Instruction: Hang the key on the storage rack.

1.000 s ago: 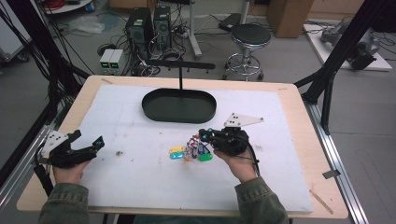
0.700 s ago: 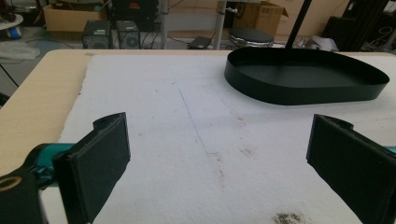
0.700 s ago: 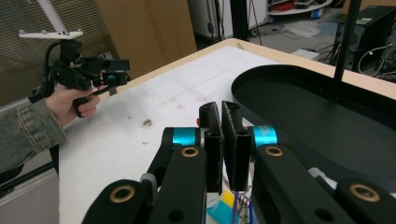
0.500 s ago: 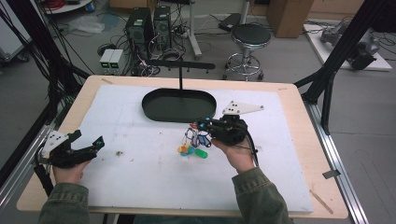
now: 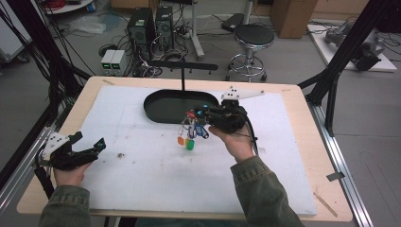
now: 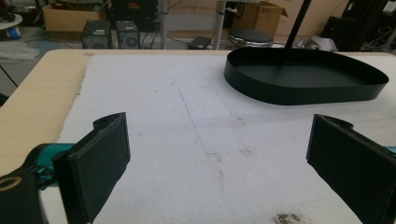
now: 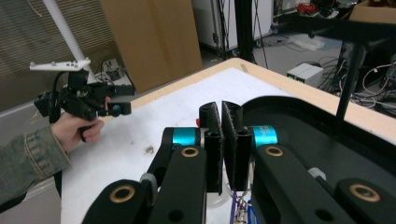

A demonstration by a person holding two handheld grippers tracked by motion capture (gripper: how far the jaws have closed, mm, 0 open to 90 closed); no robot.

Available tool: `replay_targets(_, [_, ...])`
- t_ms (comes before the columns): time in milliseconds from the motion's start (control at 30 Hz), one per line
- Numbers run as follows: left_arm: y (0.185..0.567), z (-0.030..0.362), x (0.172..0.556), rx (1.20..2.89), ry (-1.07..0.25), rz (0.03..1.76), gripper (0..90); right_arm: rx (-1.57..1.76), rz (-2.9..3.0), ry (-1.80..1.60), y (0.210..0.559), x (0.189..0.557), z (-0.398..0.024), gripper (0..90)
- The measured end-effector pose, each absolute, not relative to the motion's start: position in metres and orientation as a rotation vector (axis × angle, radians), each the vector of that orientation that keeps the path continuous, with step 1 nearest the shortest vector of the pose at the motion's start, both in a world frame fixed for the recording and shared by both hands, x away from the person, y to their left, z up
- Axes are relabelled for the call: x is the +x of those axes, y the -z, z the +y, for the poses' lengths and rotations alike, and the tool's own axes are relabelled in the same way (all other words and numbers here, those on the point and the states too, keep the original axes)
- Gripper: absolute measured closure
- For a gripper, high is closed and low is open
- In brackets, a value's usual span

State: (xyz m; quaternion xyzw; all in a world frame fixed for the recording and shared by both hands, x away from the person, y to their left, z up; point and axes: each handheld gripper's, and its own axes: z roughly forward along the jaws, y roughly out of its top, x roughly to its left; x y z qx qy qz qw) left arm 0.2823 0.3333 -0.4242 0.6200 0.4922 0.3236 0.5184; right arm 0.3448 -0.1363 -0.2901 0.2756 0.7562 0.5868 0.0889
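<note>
Right gripper [image 5: 198,115], jaws clamped on the key bunch [image 5: 190,134], has lifted it off the white mat [image 5: 142,189] toward the black tray [image 5: 163,111], nearing deposit; left gripper [image 5: 87,147] rests wide open.

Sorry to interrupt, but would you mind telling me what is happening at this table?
A person works with tongs in each hand. The right tongs are shut on a bunch of keys with coloured tags, holding it off the white mat beside the black tray. The left tongs are open near the mat's left edge, holding nothing.
</note>
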Motion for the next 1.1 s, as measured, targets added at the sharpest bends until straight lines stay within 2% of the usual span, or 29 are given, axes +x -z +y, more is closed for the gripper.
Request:
replay_targets(600, [0.425,0.333,0.283,1.49,-0.77,1.179,6.7,0.875,2.201,-1.793,0.258,0.384,-0.127,87.7])
replay_targets(1100, [0.425,0.333,0.283,1.494,-0.771,1.177,6.7,0.902,2.192,-1.795,0.244,0.403,-0.124,87.7])
